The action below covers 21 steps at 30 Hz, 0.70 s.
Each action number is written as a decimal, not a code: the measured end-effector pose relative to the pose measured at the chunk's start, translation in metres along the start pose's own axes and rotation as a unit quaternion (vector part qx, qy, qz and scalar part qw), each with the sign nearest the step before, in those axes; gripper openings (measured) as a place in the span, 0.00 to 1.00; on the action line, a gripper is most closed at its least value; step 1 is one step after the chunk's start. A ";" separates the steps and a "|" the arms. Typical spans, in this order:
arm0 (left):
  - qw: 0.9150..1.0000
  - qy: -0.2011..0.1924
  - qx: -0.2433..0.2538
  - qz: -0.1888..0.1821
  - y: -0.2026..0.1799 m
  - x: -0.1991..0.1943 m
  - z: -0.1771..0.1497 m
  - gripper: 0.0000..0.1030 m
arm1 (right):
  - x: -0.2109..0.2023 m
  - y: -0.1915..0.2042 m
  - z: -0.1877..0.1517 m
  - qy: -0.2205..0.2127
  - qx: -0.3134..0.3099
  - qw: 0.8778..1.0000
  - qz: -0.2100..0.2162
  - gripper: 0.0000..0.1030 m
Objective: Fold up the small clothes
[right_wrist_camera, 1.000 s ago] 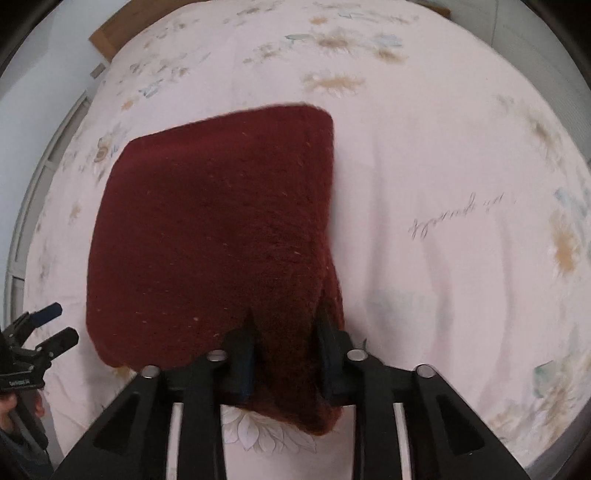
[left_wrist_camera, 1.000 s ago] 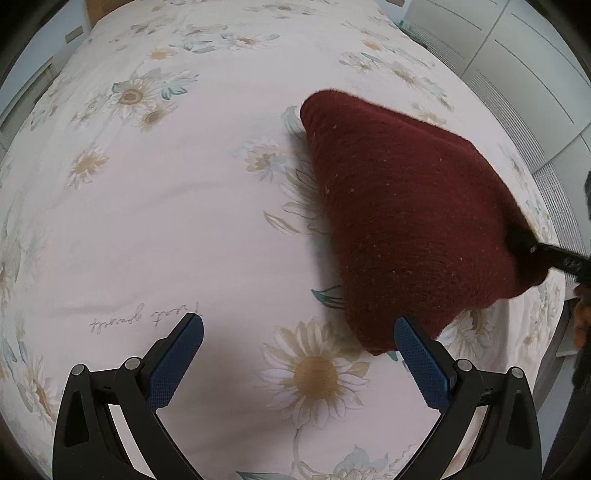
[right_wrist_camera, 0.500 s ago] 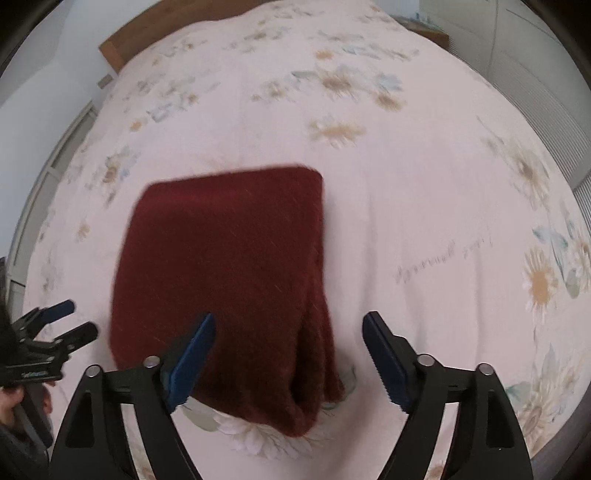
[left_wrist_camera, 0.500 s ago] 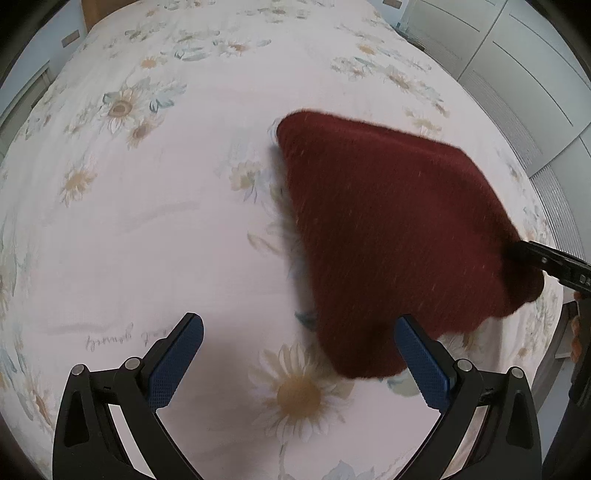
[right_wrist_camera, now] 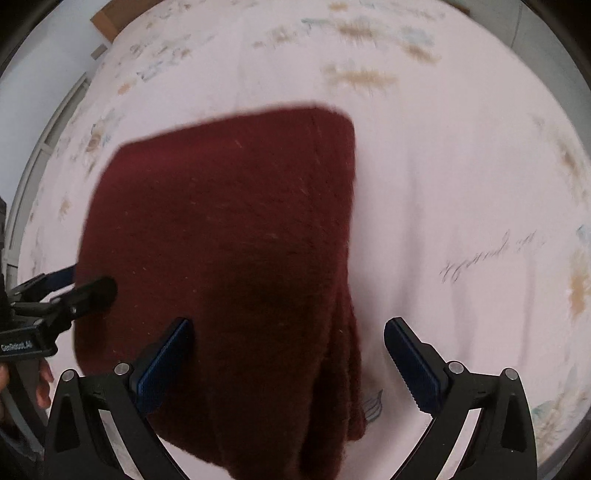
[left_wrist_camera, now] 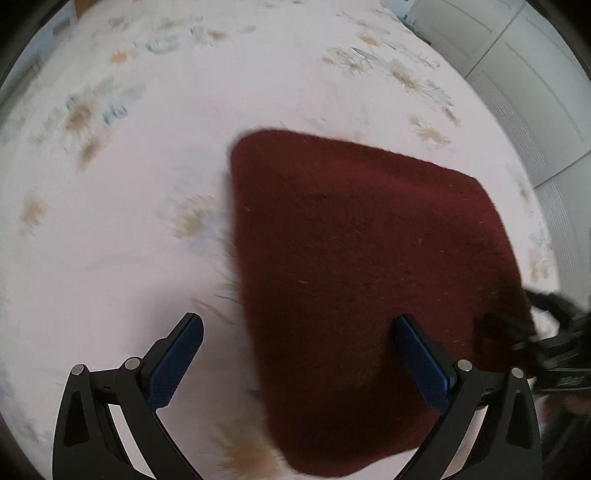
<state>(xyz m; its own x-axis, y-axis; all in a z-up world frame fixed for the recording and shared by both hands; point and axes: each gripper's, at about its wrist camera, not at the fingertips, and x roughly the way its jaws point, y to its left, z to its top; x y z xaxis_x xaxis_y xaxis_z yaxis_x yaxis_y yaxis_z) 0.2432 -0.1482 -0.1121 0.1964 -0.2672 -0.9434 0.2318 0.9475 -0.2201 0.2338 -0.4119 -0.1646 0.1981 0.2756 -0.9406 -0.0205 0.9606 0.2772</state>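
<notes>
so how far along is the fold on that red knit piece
Done: the dark red knit garment lies on the floral bedsheet as a compact folded block, with stacked layers along its right edge. In hand: nothing. The right gripper is opening, its pads off the cloth; the left gripper is open above the near corner. Left: perhaps one more fold or some smoothing, though that is hard to judge.

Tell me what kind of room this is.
Most likely a bedroom. The dark red knitted garment lies on a bed with a floral sheet; a wooden headboard shows at the far end, and white panelled wardrobe doors stand alongside.
</notes>
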 end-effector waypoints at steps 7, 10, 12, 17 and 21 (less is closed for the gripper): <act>1.000 0.018 0.007 -0.008 -0.003 0.035 -0.017 1.00 | 0.017 -0.021 -0.015 -0.017 0.027 0.998 0.057 0.99; 1.000 0.011 0.017 -0.010 -0.003 0.041 -0.020 1.00 | 0.019 -0.023 -0.016 -0.009 0.044 0.997 0.056 0.99; 1.000 0.004 0.025 -0.009 -0.004 0.042 -0.021 1.00 | 0.018 -0.019 -0.014 -0.007 0.041 0.998 0.051 0.97; 0.999 -0.005 0.035 -0.020 -0.007 0.040 -0.020 0.85 | 0.010 -0.010 -0.011 -0.006 0.040 0.996 0.080 0.60; 0.998 -0.008 0.052 -0.029 -0.009 0.034 -0.018 0.63 | -0.008 0.001 -0.010 -0.022 0.031 0.997 0.071 0.43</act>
<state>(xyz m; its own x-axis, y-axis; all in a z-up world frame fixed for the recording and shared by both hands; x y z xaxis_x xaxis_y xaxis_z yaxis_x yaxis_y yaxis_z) 0.2306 -0.1626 -0.1462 0.1940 -0.3249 -0.9256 0.3402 0.9073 -0.2472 0.2222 -0.4129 -0.1587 0.2408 0.4049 -0.8821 0.0086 0.9079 0.4191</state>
